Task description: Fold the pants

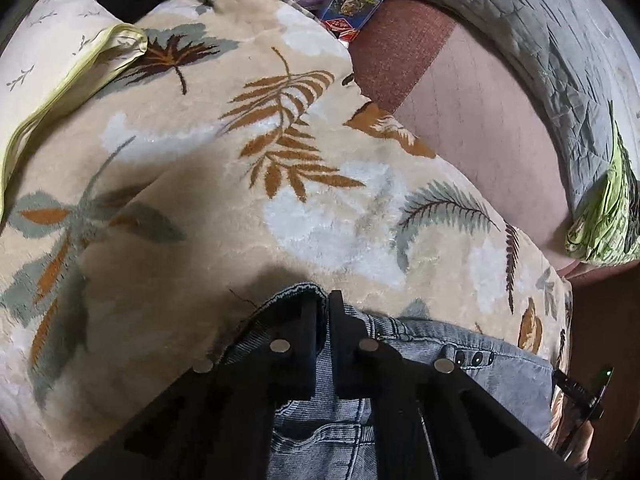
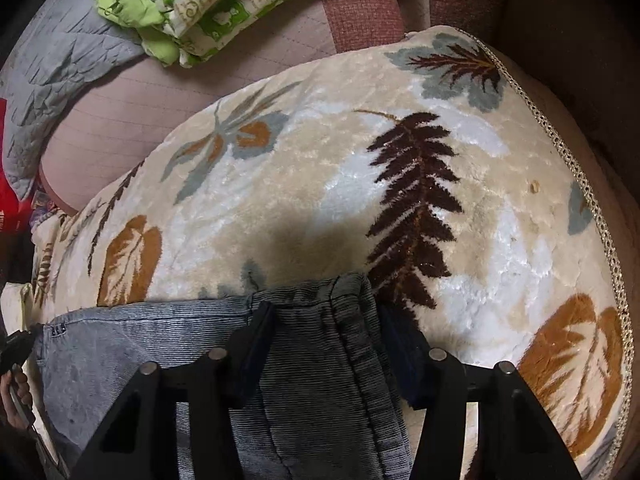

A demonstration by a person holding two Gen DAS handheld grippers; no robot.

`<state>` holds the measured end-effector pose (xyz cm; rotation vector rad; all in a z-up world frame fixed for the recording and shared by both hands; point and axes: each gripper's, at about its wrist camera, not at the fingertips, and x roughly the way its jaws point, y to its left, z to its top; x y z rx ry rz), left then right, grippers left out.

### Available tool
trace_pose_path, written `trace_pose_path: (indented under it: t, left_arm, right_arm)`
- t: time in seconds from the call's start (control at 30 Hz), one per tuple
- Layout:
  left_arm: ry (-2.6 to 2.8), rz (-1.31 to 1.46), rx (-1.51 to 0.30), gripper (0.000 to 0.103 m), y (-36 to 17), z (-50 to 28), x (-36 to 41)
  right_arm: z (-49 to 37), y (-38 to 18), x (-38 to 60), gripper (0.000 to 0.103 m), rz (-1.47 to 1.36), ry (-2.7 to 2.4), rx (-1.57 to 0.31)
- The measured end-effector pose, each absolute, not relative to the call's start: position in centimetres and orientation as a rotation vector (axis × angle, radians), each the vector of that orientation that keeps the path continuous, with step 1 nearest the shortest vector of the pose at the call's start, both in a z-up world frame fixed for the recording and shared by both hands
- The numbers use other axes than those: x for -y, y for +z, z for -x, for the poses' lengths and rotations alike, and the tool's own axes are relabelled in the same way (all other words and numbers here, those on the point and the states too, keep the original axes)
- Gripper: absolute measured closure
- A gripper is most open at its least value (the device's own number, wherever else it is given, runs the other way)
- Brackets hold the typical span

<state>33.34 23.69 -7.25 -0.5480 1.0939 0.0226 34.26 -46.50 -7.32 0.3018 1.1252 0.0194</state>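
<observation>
Left wrist view: at the far left lies a cream pillow with a pale yellow-green piped edge (image 1: 48, 68), smooth and faintly printed with twigs. Beside it spreads the plush cream blanket with woven fern and leaf motifs in rust, grey-green and dark brown (image 1: 208, 184), its pile soft and slightly glossy. At the bottom centre, the black plastic left gripper (image 1: 325, 312) is clenched on a bunched edge of the faded blue-grey denim pants (image 1: 492, 372), whose ribbed weave, stitched seams and curved pocket opening show between the fingers. Farther back a small blue printed cardboard box (image 1: 352, 10) sits at the blanket's upper edge, then a dusty-pink quilted sheet (image 1: 480, 132), and at the right a crinkled grey quilted cover (image 1: 560, 56).

Right wrist view: the same grey cover (image 2: 60, 64) curves along the left, with a folded green-and-white patterned cloth (image 2: 208, 4) above the pink sheet (image 2: 120, 116). The pants (image 2: 132, 344) lie flat on the blanket (image 2: 304, 168), their folded, thick-seamed end between the black right gripper (image 2: 324, 320). Its fingers stand apart either side of that fold, and I cannot tell whether they press it. A beaded gold trim (image 2: 560, 136) edges the blanket at the right.
</observation>
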Motion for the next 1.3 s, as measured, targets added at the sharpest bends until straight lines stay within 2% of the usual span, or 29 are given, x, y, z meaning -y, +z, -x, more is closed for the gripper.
trace_pose_path:
  t: [0.17, 0.2, 0.23, 0.27, 0.33, 0.63, 0.83, 1.0, 1.13, 1.27, 1.3]
  left_arm:
    - [0.019, 0.553, -1.105, 0.098, -7.5, -33.4, -23.8]
    - [0.020, 0.553, -1.104, 0.098, -7.5, -33.4, -23.8]
    - [0.022, 0.552, -1.102, 0.098, -7.5, -33.4, -23.8]
    - [0.027, 0.543, -1.096, 0.099, -7.3, -33.3, -23.8]
    - [0.025, 0.526, -1.081, 0.100, -6.6, -33.1, -23.6]
    - [-0.032, 0.555, -0.943, 0.101, 0.0, -29.0, -23.9]
    - [-0.109, 0.598, -0.809, 0.100, 6.8, -21.4, -24.8]
    - [-0.185, 0.618, -0.747, 0.100, 9.9, -13.7, -25.8]
    - [-0.227, 0.626, -0.758, 0.100, 9.1, -7.0, -26.9]
    - [-0.244, 0.593, -0.869, 0.099, 4.6, -1.4, -27.7]
    - [-0.232, 0.568, -0.912, 0.099, 3.5, -0.7, -27.7]
  right_arm:
    - [-34.9, -7.7, 46.7, 0.046, -0.330, 0.000, -1.117]
    - [-35.1, -7.7, 46.4, 0.049, -0.298, 0.001, -1.118]
    - [-35.2, -7.5, 46.1, 0.072, -0.274, -0.003, -1.112]
    - [-35.2, -7.3, 46.2, 0.082, -0.267, -0.022, -1.103]
    - [-35.1, -6.7, 46.2, 0.088, -0.269, -0.016, -1.092]
    - [-31.2, -0.4, 46.4, 0.088, -0.303, 0.011, -0.955]
    - [-25.2, 6.2, 46.3, 0.088, -0.335, 0.045, -0.837]
    - [-17.8, 9.5, 46.9, 0.088, -0.368, 0.072, -0.769]
    - [-10.0, 8.7, 47.3, 0.088, -0.386, 0.106, -0.765]
    - [-2.7, 2.9, 48.1, 0.088, -0.411, 0.138, -0.862]
    - [-1.6, 0.8, 48.0, 0.084, -0.399, 0.152, -0.919]
